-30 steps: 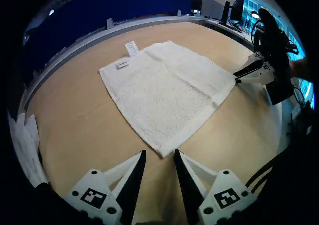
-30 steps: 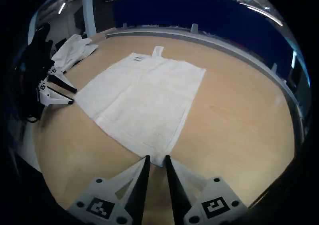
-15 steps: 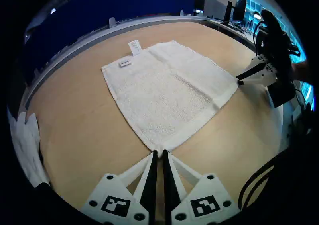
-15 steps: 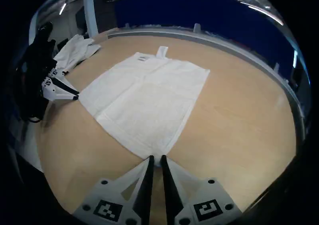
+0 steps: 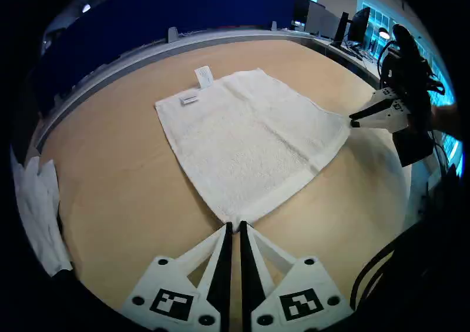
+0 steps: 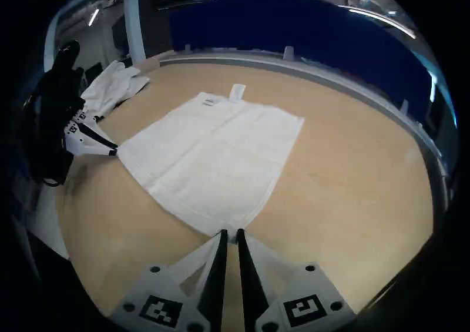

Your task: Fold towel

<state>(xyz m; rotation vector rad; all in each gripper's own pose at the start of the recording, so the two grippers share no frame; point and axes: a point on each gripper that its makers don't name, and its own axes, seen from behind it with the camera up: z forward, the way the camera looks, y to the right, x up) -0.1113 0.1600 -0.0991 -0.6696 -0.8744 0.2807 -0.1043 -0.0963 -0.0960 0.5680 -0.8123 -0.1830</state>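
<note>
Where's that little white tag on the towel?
In the left gripper view, the tag sticks out from the far edge of the towel, near its far-left corner, lying on the table.

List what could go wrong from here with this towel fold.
Left gripper and right gripper each pinch just the very tip of a towel corner, so either could slip out on lifting. The loose label at the far edge may end up showing after the fold.

The wooden bench (image 5: 117, 173) in front of me carries a white towel (image 5: 247, 138) spread flat, and crumpled white cloth (image 5: 38, 214) lies at its edge.
</note>
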